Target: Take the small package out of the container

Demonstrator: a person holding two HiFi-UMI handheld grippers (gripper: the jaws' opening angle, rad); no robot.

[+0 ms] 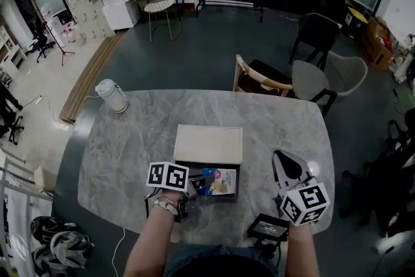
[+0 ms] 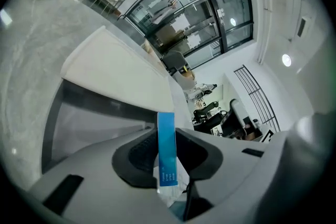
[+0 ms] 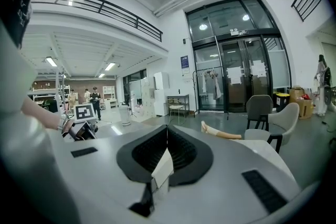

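A dark open container [image 1: 183, 167] sits on the marble table [image 1: 130, 146], its cream lid [image 1: 208, 143] folded back on the far side. Colourful packets [image 1: 220, 181] lie inside it. My left gripper [image 1: 194, 190] reaches into the container's near left part. In the left gripper view a small blue package [image 2: 166, 149] stands edge-on between the jaws, and the left gripper [image 2: 167, 131] is shut on it above the grey container wall [image 2: 94, 113]. My right gripper [image 1: 288, 168] rests to the right of the container, apart from it. The right gripper [image 3: 167, 131] has its jaws shut together, holding nothing.
A white cylindrical appliance [image 1: 111, 95] stands at the table's far left corner. A black device [image 1: 267, 228] lies by the near edge under my right hand. Chairs [image 1: 262, 78] stand beyond the far edge. People [image 3: 94, 96] stand far off in the room.
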